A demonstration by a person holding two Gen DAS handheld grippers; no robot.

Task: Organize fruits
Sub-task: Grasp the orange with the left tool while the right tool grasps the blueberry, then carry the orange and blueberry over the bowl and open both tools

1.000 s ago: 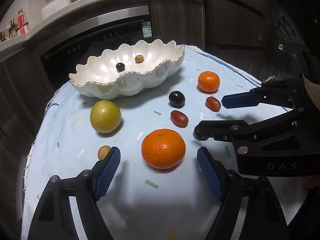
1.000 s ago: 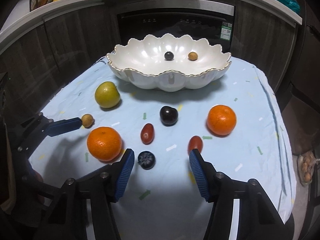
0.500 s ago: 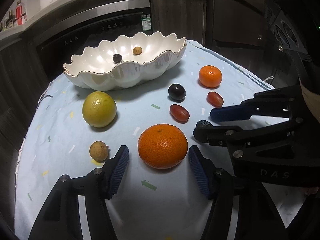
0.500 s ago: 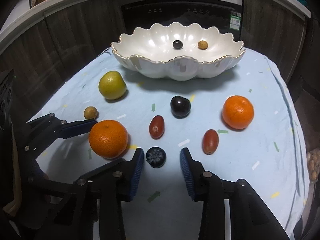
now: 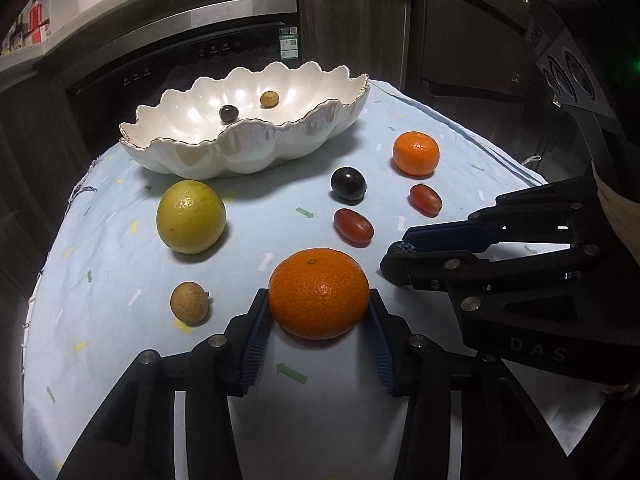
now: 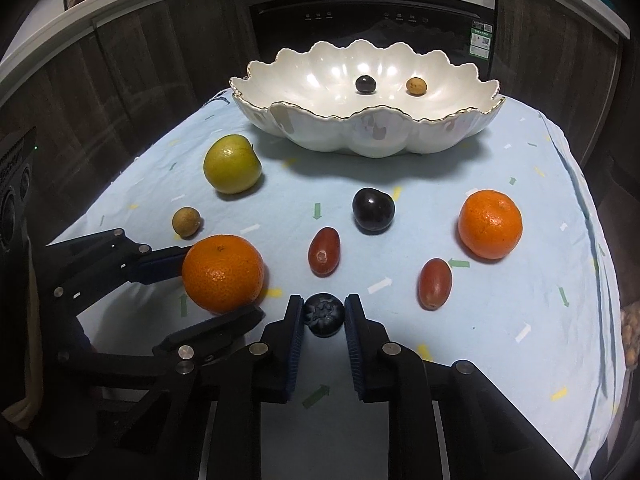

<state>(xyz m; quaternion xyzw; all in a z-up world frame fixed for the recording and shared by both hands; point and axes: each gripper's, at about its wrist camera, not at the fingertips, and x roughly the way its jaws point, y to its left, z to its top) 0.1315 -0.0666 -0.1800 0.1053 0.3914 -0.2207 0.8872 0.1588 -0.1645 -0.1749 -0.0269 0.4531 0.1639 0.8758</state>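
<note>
My left gripper (image 5: 318,312) is shut on a large orange mandarin (image 5: 318,293), which still rests on the pale blue cloth (image 5: 120,264); the mandarin also shows in the right wrist view (image 6: 223,272). My right gripper (image 6: 323,314) is shut on a dark blueberry (image 6: 323,314) on the cloth. A white scalloped bowl (image 6: 360,136) at the back holds a dark grape (image 6: 365,84) and a brown longan (image 6: 416,85). Loose fruit lies between: a green citrus (image 6: 232,169), a longan (image 6: 186,221), a dark plum (image 6: 373,209), two red grape tomatoes (image 6: 324,250) (image 6: 435,283) and a second mandarin (image 6: 490,224).
The round table drops off at the right edge (image 6: 600,280) and the left edge (image 5: 36,288). Dark cabinets and an oven front (image 6: 372,12) stand right behind the bowl. The two grippers sit close side by side, the right one (image 5: 500,276) just right of the held mandarin.
Both grippers moved forward and closed: the left jaws came in on the large mandarin, the right jaws on the blueberry. The other fruit has not moved.
</note>
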